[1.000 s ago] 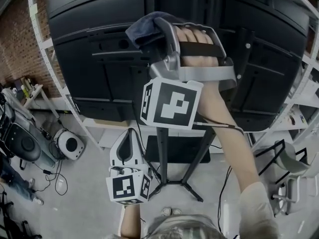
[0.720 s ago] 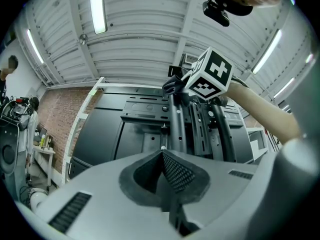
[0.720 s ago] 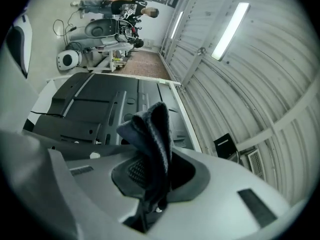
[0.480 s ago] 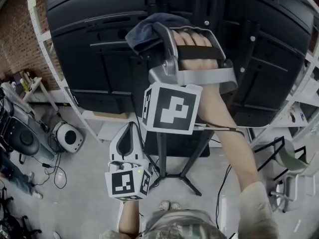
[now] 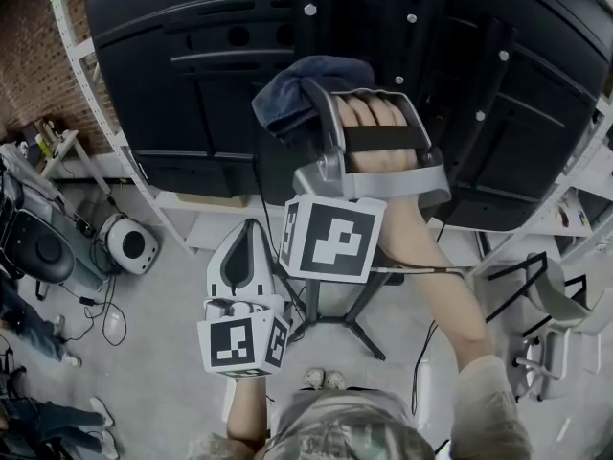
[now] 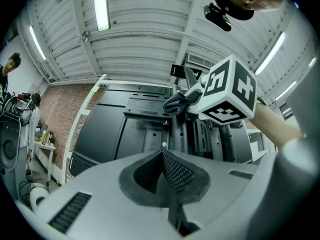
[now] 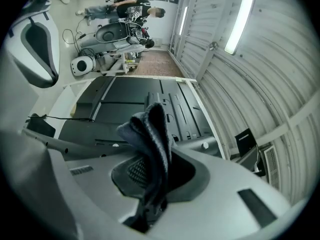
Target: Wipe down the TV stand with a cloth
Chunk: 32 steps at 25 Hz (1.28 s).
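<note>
Right tool (image 7: 150, 181) first: its jaws are clamped on the dark blue cloth (image 7: 149, 134), and the fabric bunches up out of the pinch and flops over the tips. From the head view, that cloth sits up against the black back of the TV (image 5: 182, 75), just beside the central column of the TV stand (image 5: 311, 17). Whether it actually presses on the metal, I can't tell. The hand (image 5: 372, 115) is strapped into the handle, arm stretched forward.

Left tool (image 6: 167, 176) now: jaws together with nothing between them. It's held low, well apart from the column, above the grey floor (image 5: 163, 353).

Moving outward, the stand's splayed feet (image 5: 350, 338) are planted on that floor. A white frame (image 5: 101, 132) curves round the screen, and a brick wall (image 5: 29, 75) runs off to the left. A round white machine (image 5: 129, 249) sits near cables on the ground.

The left gripper view looks upward and catches what the head view misses: a ribbed ceiling (image 6: 150, 39) with a lit tube light (image 6: 101, 6). It also shows the right tool's marker cube (image 6: 230, 94) from below, cloth poking out beside it. The right gripper view looks the other way and picks up people (image 7: 125, 6) standing by equipment at the far end of the room.
</note>
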Motion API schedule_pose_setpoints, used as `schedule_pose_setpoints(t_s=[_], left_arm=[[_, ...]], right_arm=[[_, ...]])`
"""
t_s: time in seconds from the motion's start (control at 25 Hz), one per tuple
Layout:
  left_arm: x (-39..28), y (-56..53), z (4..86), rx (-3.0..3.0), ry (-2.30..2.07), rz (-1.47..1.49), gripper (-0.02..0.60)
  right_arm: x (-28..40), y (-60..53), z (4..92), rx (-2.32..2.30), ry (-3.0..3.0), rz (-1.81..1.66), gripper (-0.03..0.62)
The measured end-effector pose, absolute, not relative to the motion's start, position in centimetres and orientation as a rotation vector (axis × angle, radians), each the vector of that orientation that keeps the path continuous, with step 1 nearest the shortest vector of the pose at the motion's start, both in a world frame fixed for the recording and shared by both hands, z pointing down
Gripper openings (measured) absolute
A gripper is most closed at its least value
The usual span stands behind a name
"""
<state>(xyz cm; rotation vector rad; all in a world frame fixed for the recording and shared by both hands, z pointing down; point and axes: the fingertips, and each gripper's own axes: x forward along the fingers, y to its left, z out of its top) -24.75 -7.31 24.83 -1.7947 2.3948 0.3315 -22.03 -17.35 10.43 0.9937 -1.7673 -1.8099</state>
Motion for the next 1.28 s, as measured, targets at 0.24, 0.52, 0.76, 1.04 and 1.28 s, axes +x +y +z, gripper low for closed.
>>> schedule_pose_setpoints(t_s=[0.24,0.52,0.76,1.04,1.28], left_arm=[[-25.5,-6.9,25.9,-1.789,2.423,0.334,0.015],[-25.8,-6.5,26.4,-1.761,2.442,0.33,0.015],[-25.9,-6.6,27.3,-1.765,2.447,0.303,0.014],[-25.9,-6.6,28.5,-1.767,2.458,0.245,0.015],[-26.1,-6.6,29.4,-1.779,2.479,0.227,0.014]], right_arm=[[-22.0,-17.1,11.6,0.969,-1.806,-1.771,0.057],[-21.9,-17.4,16.0,0.925,-1.836,-1.715,0.057],[-21.9,-17.3,19.2,0.885,-1.86,-1.673,0.057],[-21.4,-17.2,23.7,0.803,-1.866,-1.626,0.057],[-21.1,-17.0,27.8,0.755,-1.905,-1.539,0.057]])
